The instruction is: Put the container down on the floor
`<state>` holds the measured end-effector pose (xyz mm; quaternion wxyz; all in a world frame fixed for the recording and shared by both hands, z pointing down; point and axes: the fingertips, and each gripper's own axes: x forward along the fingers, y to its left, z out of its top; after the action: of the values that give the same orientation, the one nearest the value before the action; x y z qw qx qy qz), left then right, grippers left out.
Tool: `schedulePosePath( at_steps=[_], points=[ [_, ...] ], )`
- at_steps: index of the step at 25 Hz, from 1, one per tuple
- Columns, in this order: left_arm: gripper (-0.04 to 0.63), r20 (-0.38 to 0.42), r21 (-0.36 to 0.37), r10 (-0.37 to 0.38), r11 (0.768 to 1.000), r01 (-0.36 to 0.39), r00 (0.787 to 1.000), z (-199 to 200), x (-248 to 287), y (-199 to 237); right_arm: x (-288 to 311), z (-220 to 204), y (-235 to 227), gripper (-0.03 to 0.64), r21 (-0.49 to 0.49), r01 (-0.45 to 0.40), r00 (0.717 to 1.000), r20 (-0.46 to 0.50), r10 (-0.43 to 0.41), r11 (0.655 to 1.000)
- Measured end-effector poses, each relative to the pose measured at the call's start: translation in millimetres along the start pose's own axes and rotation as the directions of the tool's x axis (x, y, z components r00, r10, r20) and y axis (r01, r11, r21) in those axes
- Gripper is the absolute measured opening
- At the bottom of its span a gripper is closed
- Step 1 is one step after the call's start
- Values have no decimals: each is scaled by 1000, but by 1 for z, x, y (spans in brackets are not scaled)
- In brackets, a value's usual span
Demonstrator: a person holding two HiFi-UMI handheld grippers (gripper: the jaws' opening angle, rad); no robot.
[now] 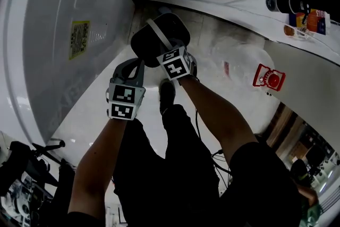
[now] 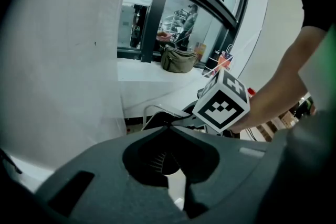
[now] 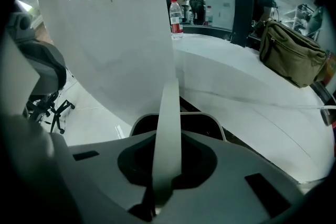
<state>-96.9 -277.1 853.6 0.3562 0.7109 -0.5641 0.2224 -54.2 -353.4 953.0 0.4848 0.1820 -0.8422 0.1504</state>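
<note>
The container [image 1: 159, 35] is a dark tub with a pale strap handle [image 1: 155, 29]; in the head view it hangs above the light floor, just ahead of my feet. My right gripper [image 3: 168, 139] is shut on that handle [image 3: 169, 113], which runs straight up between its jaws, and the tub's pale rim [image 3: 212, 122] shows beyond them. My left gripper [image 2: 170, 127] is just left of the tub, its jaw tips meeting on nothing. From there the tub's rim [image 2: 151, 110] and the right gripper's marker cube [image 2: 221, 102] lie ahead. I cannot tell if the tub touches the floor.
A big white curved panel with a yellow sticker [image 1: 79, 39] rises close on the left. A white counter curves behind, bearing an olive bag [image 3: 289, 52] and a water bottle [image 3: 176, 18]. A black shoe [image 1: 167, 94] stands under the tub. An office chair [image 3: 44, 81] is off to the left.
</note>
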Motion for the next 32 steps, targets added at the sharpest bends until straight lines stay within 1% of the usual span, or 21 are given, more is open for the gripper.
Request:
schedulePosePath(
  at_steps=[4,9,12,18,22,26,30,32],
  points=[
    [12,2,-6,6,1000,-6,1000,-6,2,4,11,-1,3,24,6,-3,1000,1,3,1000],
    [12,-1,-14,-3,1000,3,1000,-15,6,4,25,-19,2,25,10,-5,1000,-29,5,1000],
    [12,-3,-18,-7,1000,7,1000,-19,9,4,30,-26,5,25,3,-17,999,-30,17,1000],
    [12,-17,-23,-2,1000,2,1000,-27,12,4,31,-31,5,25,-5,-7,999,-49,7,1000],
    [12,-18,-48,3,999,-4,1000,-30,9,2,31,-32,8,25,-17,-26,997,-68,25,1000],
    [12,-29,-45,0,999,-1,1000,-36,6,-3,32,-37,17,25,-23,-62,994,-91,60,998],
    [12,-35,-44,-1,999,0,999,-41,1,-5,29,-37,17,26,-26,-50,995,-83,48,998],
    [12,-40,-45,-1,999,-1,999,-43,-2,-6,26,-37,19,42,-28,-59,995,-86,56,998]
  ],
)
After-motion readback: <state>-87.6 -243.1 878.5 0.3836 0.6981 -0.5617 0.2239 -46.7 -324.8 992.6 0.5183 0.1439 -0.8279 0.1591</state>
